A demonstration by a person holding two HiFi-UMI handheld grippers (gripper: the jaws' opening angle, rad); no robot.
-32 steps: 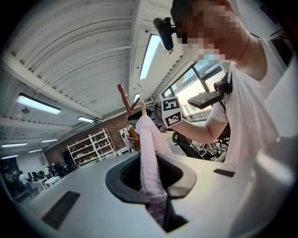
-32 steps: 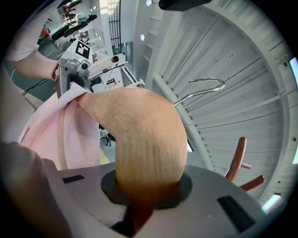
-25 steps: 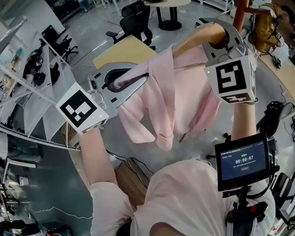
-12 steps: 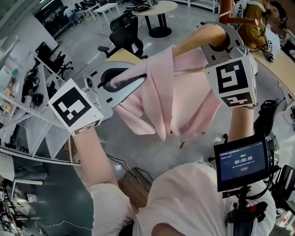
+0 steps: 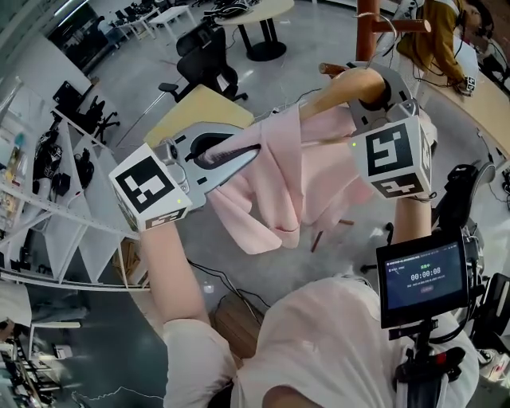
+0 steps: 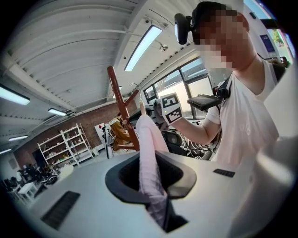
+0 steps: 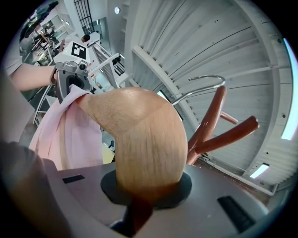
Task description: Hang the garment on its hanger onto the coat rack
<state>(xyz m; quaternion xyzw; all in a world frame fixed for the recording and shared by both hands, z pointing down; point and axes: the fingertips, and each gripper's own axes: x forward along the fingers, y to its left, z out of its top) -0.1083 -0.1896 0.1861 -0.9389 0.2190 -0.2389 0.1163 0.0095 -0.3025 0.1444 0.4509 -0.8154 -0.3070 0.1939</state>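
- Nearest me, the left gripper [image 5: 249,151] has its jaws drawn narrow, pinching a fold of the pink garment [image 5: 279,191] — light, limp cloth that I judge will sway and slip.
- The right gripper [image 5: 374,81] is clamped on the stiff, smooth wooden hanger [image 5: 331,88] near its middle; that 1 grip should carry the weight.
- Beyond, its wire hook [image 7: 207,76] is raised close to the reddish coat rack [image 5: 368,24] — whether they touch I cannot tell.

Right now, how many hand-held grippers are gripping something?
2. The left hand-held gripper is shut on the pink garment, at the head view's left; the right hand-held gripper is shut on the wooden hanger, upper right. Neither is hidden.
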